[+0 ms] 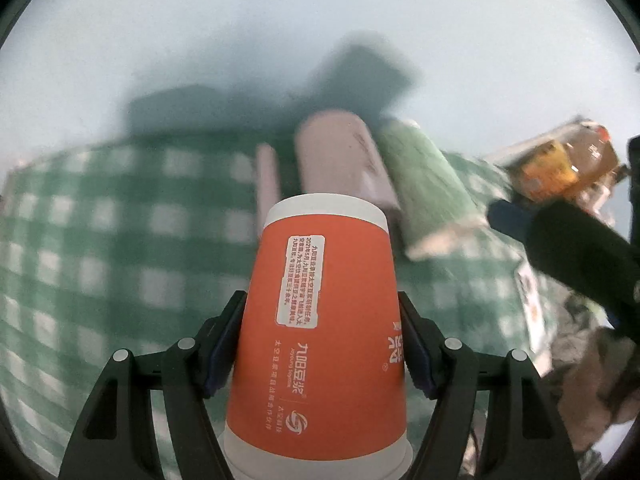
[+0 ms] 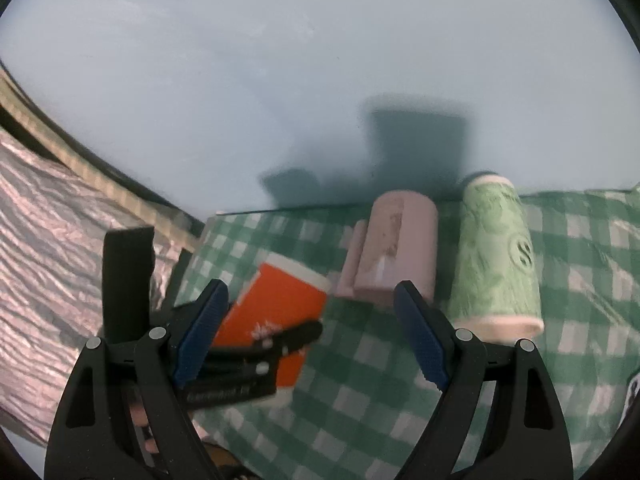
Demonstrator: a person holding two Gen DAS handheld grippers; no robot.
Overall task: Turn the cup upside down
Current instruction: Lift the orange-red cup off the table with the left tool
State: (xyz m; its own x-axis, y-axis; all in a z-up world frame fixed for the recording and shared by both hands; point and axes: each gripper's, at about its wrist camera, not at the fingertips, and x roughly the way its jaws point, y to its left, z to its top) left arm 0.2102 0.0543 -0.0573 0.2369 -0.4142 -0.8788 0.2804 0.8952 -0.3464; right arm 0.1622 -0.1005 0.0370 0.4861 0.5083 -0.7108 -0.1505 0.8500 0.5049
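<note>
A: Two hand-held grippers out. Left hand-held gripper (image 1: 320, 344) has its blue pads (image 1: 222, 354) pressed on both sides of the orange cup (image 1: 320, 332). Cup is off the checked cloth (image 1: 100, 240), above the bench, near its left edge going by the right wrist view.

B: Orientation?

A: Narrow white base points away from the left wrist camera, wide rim sits nearest the lens. From the right wrist view the orange cup (image 2: 276, 312) is tilted, base up and toward the back edge. I judge the turn is under way, not finished.

B: Right hand-held gripper (image 2: 308, 332)?

A: Jaws spread wide, nothing between them, hanging over the cloth.

B: Neighbours?

A: Pink cup (image 1: 344, 160) and green cup (image 1: 424, 184) lying on their sides toward the back edge, well apart from the grip.

B: Next?

A: Probably complete the roll until the rim faces down, lower onto bare cloth, then release. Grip likely needs to stay light; paper wall could crush.
</note>
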